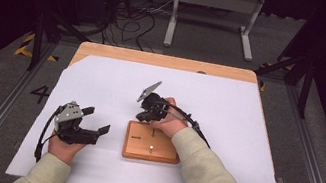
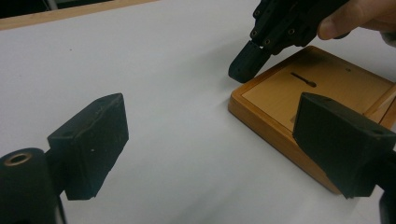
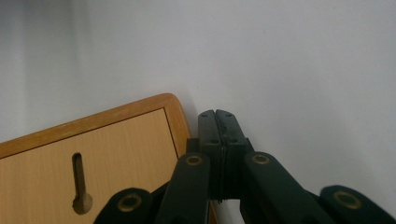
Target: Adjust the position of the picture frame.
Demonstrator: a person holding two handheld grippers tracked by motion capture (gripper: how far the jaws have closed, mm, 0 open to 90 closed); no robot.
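a: fingers of the right gripper [image 3: 219,135] are pressed flat together with nothing between them, tips on the white paper sheet [image 1: 102,81] just beside a rounded corner of the flat square wooden board with a raised rim [image 1: 151,142]. fingers of the left gripper [image 2: 219,144] stand wide apart and empty, aimed at the board's near edge from the person's left.

b: where does the board lie, and how should it handle?

a: flat on the sheet, near the table's front, between the two hands. judged stiff, fairly light, not fragile; its varnished face with the keyhole-shaped slot [image 3: 80,182] looks slick, and it may slide on paper.

b: best hold?

a: probably across the raised rim at an edge, once a corner is tipped up.
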